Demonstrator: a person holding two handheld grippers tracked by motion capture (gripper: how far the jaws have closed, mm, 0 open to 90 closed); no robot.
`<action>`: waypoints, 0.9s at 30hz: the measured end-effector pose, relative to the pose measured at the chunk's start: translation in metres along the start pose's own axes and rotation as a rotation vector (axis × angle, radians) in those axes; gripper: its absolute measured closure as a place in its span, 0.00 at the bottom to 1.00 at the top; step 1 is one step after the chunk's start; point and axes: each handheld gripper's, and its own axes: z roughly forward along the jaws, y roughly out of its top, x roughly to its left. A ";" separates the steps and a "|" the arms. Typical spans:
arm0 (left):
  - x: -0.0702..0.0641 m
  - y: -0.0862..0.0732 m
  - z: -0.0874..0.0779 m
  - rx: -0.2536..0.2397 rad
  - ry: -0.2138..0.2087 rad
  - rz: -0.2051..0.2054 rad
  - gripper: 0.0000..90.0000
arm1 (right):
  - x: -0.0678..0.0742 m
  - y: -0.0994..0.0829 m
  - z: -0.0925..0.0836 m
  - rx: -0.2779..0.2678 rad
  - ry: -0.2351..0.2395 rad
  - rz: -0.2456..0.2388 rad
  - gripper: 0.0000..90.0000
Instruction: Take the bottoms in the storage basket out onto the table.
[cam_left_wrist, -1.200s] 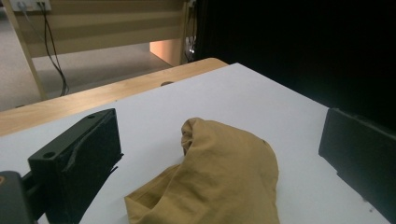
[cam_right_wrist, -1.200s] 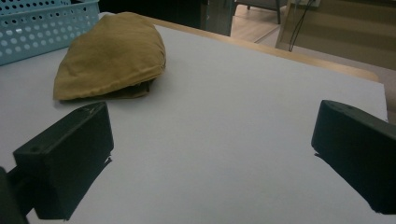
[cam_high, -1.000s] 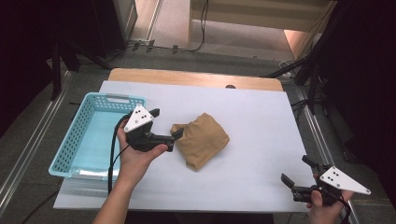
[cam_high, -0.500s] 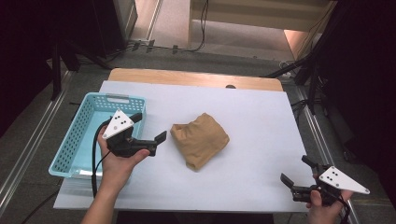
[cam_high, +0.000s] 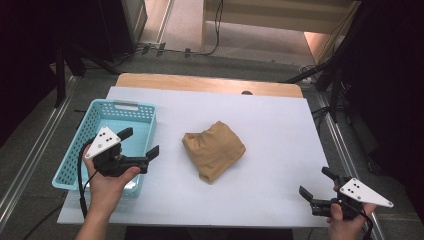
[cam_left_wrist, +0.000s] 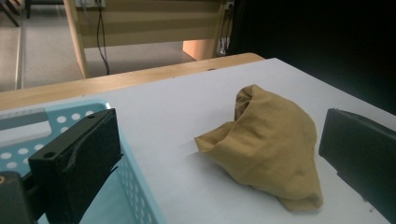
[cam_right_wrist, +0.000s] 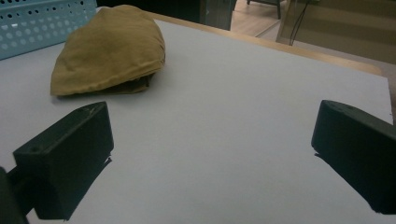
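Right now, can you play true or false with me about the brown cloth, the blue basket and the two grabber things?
1. The brown cloth lies inside the blue basket. False: it lies on the white table, beside the basket.
2. The left gripper has its jaws apart. True.
3. The right gripper is squeezing the cloth. False: it is open near the table's front corner, away from the cloth.
4. The left gripper is over the basket's edge. True.
5. The cloth is spread out flat. False: it is bunched into a folded lump.
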 end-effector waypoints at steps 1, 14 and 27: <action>0.001 -0.001 -0.002 -0.002 0.002 -0.006 0.00 | 0.000 0.000 0.000 0.000 -0.001 0.000 0.00; 0.018 -0.018 -0.027 0.003 0.041 -0.035 0.00 | -0.001 -0.002 0.000 0.005 -0.003 0.006 0.00; 0.031 -0.033 -0.052 0.004 0.068 -0.045 0.00 | 0.000 -0.003 0.002 0.008 -0.005 0.009 0.00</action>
